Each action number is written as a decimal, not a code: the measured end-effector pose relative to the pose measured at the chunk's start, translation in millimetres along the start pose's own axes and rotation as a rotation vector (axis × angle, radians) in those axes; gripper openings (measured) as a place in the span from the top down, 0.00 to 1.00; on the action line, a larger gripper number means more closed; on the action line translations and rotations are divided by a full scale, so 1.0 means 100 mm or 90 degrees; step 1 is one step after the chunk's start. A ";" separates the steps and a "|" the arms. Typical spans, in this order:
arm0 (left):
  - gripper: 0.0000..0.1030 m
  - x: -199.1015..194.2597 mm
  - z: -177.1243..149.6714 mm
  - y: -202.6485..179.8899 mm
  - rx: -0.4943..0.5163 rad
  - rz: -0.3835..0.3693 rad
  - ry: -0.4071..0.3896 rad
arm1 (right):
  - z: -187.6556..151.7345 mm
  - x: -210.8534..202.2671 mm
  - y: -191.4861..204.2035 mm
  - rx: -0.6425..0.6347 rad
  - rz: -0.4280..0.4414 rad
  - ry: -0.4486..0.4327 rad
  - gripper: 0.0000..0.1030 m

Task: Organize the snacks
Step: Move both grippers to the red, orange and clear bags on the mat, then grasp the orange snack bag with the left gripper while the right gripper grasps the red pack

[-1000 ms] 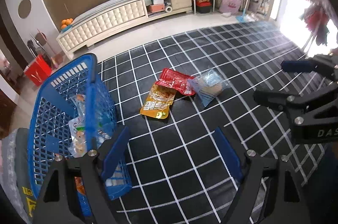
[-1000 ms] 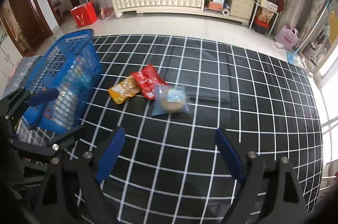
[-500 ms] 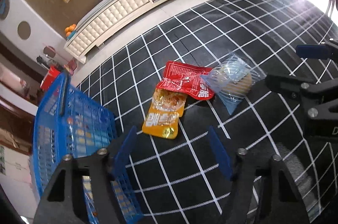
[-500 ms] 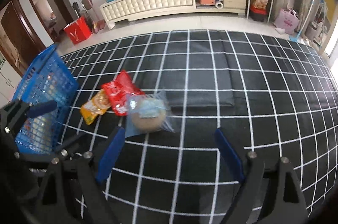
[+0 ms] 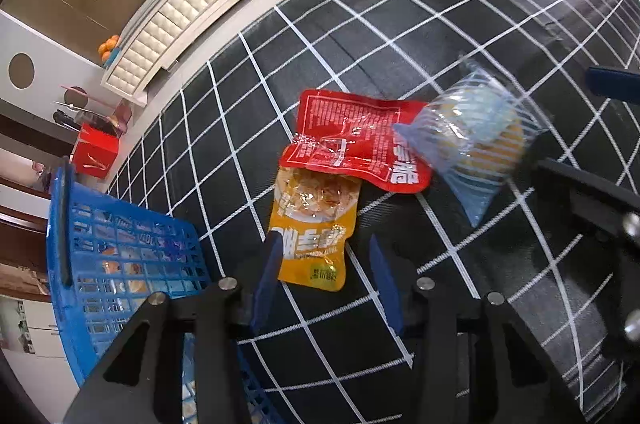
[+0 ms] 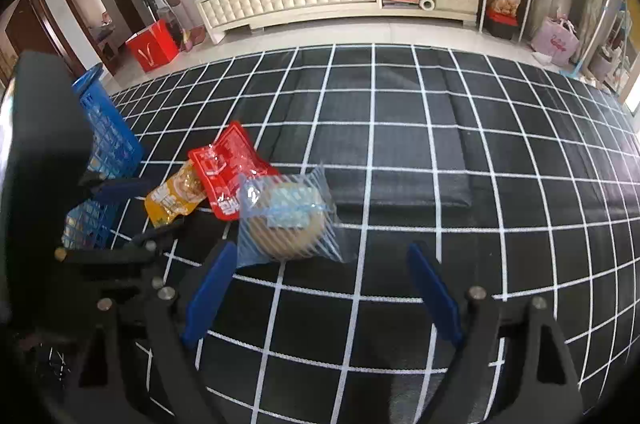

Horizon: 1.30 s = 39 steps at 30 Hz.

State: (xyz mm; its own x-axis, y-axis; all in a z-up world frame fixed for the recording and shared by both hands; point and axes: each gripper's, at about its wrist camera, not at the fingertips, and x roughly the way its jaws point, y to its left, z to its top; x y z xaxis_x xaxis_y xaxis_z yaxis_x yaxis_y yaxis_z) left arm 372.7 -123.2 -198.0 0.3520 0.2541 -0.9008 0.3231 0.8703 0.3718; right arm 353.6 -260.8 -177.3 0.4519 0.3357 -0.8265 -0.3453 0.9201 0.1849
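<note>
The flat orange foil snack pouch (image 5: 311, 229), lengthwise ahead, is bracketed by the closing, still-empty left gripper (image 5: 325, 278); the right gripper (image 6: 320, 298) is held wide, empty.

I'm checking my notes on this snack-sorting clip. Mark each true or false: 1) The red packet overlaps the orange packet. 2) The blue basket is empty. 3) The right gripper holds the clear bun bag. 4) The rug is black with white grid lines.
1) True: the red packet lies over the orange packet's top edge.
2) False: the blue basket has snacks inside.
3) False: the right gripper is open, the clear bun bag lying just ahead.
4) True: the rug.
</note>
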 end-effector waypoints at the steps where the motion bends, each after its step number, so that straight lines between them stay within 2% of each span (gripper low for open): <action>1: 0.69 0.04 0.02 0.00 0.002 0.001 0.007 | -0.01 0.00 0.00 0.002 -0.001 0.000 0.13; 3: 0.76 0.12 0.01 -0.02 0.018 0.001 0.027 | -0.01 0.02 0.02 0.006 0.002 0.002 0.13; 5: 0.80 0.12 0.00 -0.07 0.038 0.005 0.016 | -0.03 0.02 0.03 0.005 0.009 0.004 0.13; 6: 0.90 0.13 0.00 -0.08 0.046 0.001 0.019 | -0.04 0.02 0.04 0.001 0.014 0.003 0.13; 7: 0.95 0.14 0.01 -0.09 0.046 -0.006 0.026 | -0.04 0.02 0.05 0.000 0.018 0.002 0.13; 14: 0.99 0.06 -0.03 0.03 -0.008 -0.038 -0.002 | -0.04 -0.01 -0.02 0.027 0.031 0.003 0.13; 24: 1.00 -0.65 -0.24 0.25 -0.077 -0.069 -0.114 | -0.04 -0.05 0.02 0.022 0.034 -0.009 0.13; 29: 1.00 -0.93 -0.39 0.45 -0.127 -0.084 -0.152 | 0.04 -0.11 0.03 0.044 0.068 0.001 0.13; 34: 1.00 -1.14 -0.52 0.74 -0.178 -0.084 -0.183 | 0.23 -0.16 0.11 0.053 0.061 0.002 0.13; 36: 1.00 -1.21 -0.56 0.84 -0.209 -0.071 -0.204 | 0.34 -0.10 0.16 0.063 0.070 0.016 0.08; 39: 1.00 -1.34 -0.66 0.94 -0.254 -0.051 -0.236 | 0.50 0.08 0.22 0.096 0.073 0.034 0.07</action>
State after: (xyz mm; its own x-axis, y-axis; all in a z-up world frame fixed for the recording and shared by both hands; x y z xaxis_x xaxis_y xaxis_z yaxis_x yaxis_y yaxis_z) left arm 298.2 -47.8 -57.5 0.6489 0.0772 -0.7569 0.0294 0.9915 0.1264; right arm 391.0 -227.2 -153.4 0.3715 0.4329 -0.8213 -0.2628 0.8975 0.3542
